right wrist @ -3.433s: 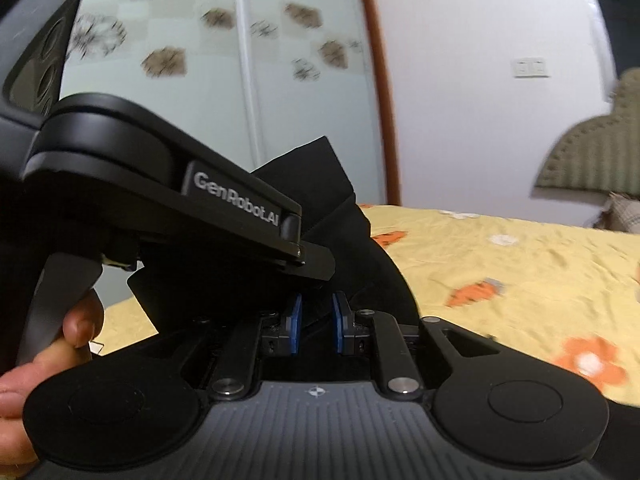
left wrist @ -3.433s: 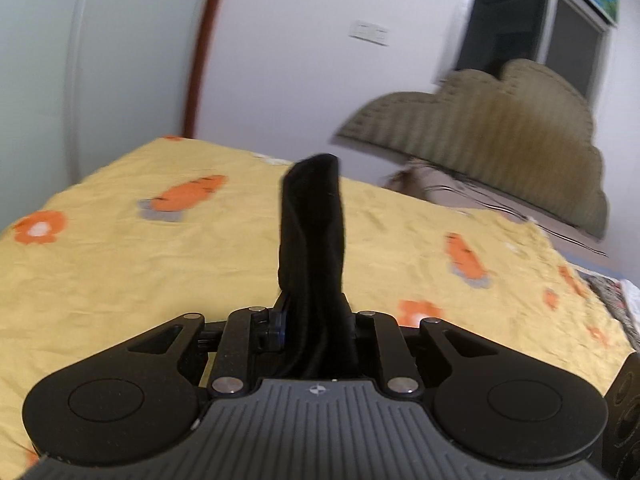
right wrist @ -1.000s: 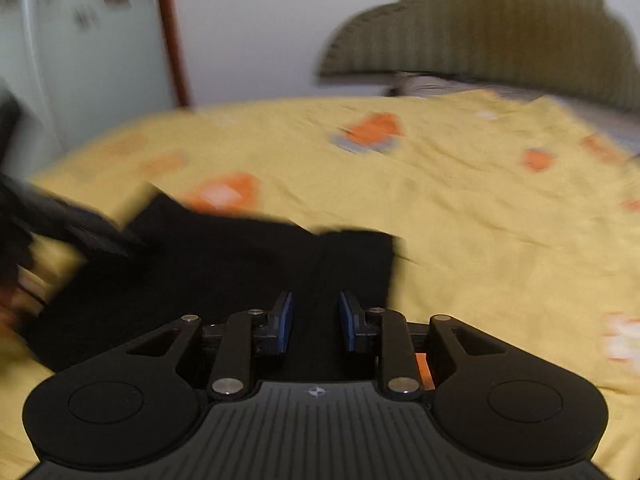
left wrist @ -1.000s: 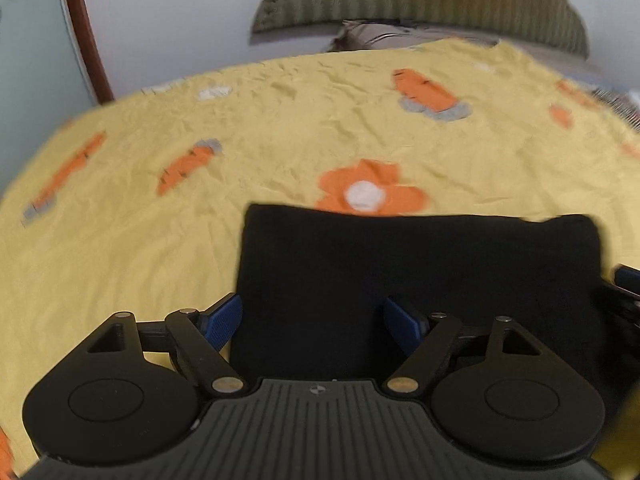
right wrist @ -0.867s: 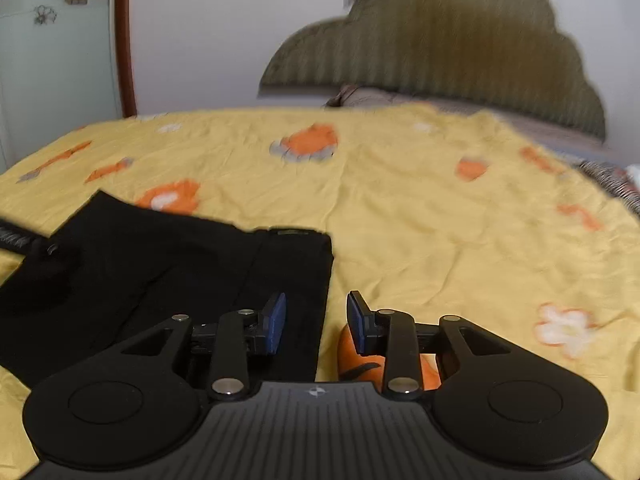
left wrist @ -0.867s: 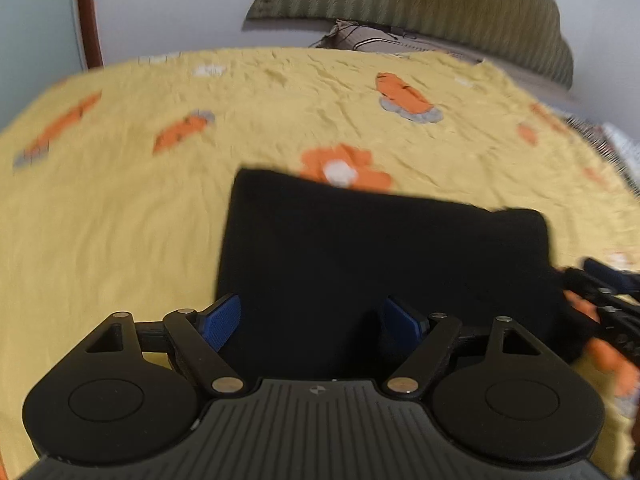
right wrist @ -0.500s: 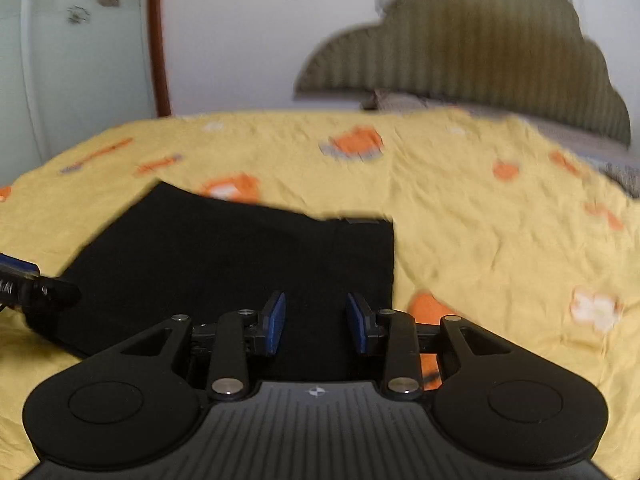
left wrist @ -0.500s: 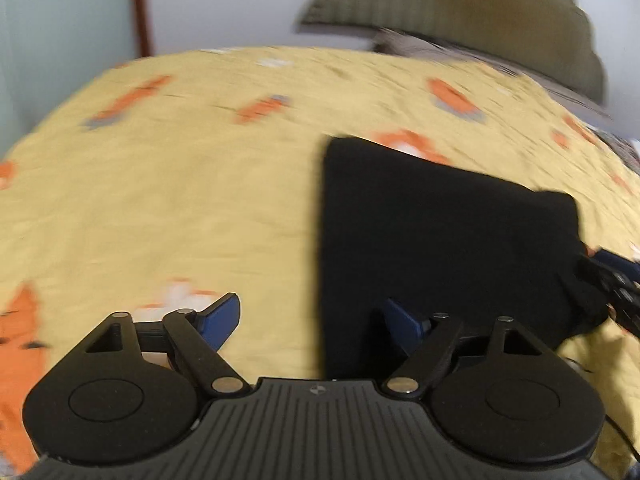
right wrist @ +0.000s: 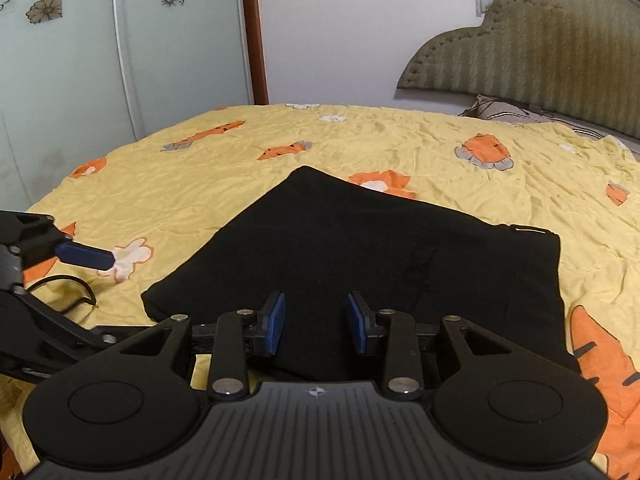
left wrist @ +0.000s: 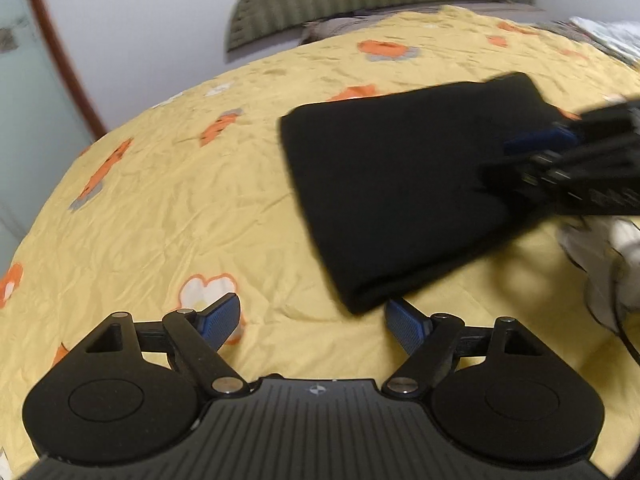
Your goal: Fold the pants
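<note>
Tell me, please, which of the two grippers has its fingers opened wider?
The left gripper: its blue fingers spread far apart over the bedspread, while the right gripper shows a narrower gap above the black pants.

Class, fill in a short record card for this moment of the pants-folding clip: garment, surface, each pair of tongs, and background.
garment: black pants, folded flat
surface: yellow bedspread with orange prints
left tongs: open, empty, beside the pants' near corner
right tongs: open, above the pants, nothing gripped
background: olive headboard, glass sliding door
</note>
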